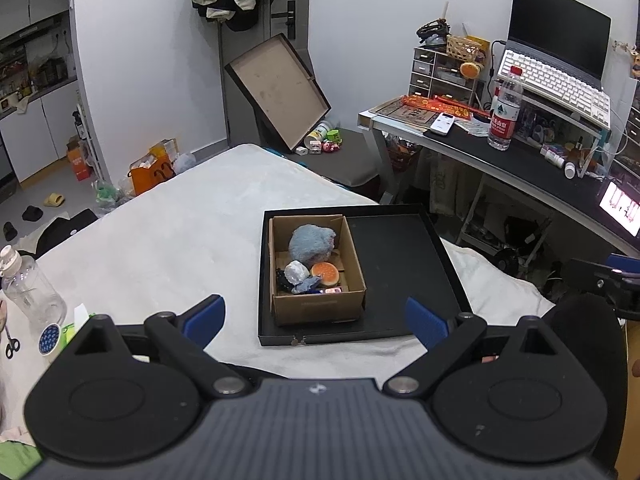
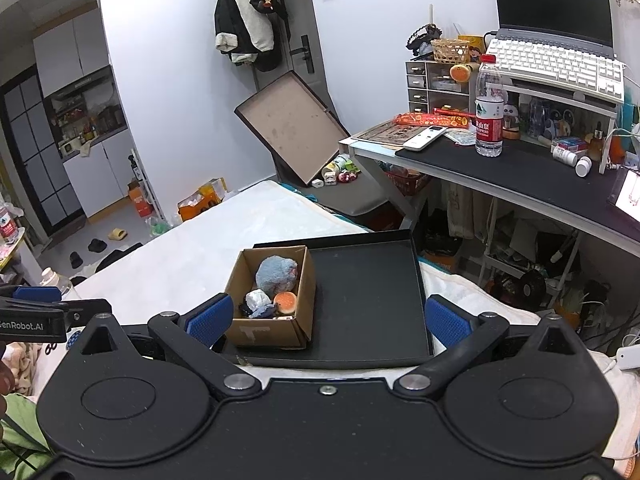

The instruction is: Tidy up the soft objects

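A small cardboard box (image 1: 318, 308) stands in the left part of a black tray (image 1: 400, 264) on the white bed. In it lie a blue-grey plush ball (image 1: 312, 243), an orange burger toy (image 1: 325, 273), a white soft lump (image 1: 297, 271) and dark small items. My left gripper (image 1: 314, 318) is open and empty, just in front of the tray. My right gripper (image 2: 326, 318) is open and empty, its fingers on either side of the near end of the box (image 2: 272, 332) and tray (image 2: 372, 300). The plush ball (image 2: 276, 274) and burger toy (image 2: 285, 301) show there too.
A clear plastic bottle (image 1: 30, 284) and scissors (image 1: 12, 344) lie at the bed's left. A desk (image 1: 500, 156) with a water bottle (image 1: 505, 114), laptop and keyboard stands right. An open box lid (image 1: 280, 92) leans by the door. A chair back (image 1: 584, 368) is close on the right.
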The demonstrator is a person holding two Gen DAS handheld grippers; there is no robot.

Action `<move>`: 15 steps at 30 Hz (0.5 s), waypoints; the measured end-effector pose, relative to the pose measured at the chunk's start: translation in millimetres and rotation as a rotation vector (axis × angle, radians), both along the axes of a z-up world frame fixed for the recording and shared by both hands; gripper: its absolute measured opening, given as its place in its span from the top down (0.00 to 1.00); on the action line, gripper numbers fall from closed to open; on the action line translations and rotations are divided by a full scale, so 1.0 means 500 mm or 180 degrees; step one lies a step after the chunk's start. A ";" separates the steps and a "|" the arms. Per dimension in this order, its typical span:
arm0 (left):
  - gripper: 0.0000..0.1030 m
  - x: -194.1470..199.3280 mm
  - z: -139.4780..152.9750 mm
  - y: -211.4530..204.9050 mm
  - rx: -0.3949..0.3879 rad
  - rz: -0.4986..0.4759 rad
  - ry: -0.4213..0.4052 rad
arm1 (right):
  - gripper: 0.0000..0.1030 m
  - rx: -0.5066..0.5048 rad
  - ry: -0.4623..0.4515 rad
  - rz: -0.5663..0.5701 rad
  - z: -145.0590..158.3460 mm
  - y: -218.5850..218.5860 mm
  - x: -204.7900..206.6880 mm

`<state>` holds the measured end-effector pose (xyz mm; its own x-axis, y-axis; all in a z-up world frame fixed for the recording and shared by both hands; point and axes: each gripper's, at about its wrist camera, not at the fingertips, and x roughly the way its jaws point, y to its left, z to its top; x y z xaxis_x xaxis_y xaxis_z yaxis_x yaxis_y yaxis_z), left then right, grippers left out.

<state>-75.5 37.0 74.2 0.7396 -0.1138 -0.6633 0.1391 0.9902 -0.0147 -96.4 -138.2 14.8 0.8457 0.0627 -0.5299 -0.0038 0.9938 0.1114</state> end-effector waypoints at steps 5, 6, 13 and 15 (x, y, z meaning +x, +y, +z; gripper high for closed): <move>0.07 -0.001 -0.002 0.003 -0.0015 -0.0013 0.0009 | 0.00 -0.0001 0.0003 0.0002 0.000 0.001 0.000; 0.07 -0.002 -0.002 0.004 -0.0016 -0.0014 0.0011 | 0.00 0.0001 0.0001 0.0005 0.000 0.001 0.000; 0.07 0.000 -0.003 0.006 -0.0019 -0.0002 0.0017 | 0.00 0.0048 0.0010 0.0036 0.000 0.000 -0.001; 0.07 0.000 -0.004 0.005 -0.0020 0.0000 0.0025 | 0.00 0.0073 0.0006 0.0067 0.001 0.001 -0.004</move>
<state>-75.4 39.7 72.0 0.7345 -0.1180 -0.6683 0.1390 0.9900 -0.0221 -98.6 -137.6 15.1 0.8431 0.0926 -0.5298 -0.0245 0.9907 0.1341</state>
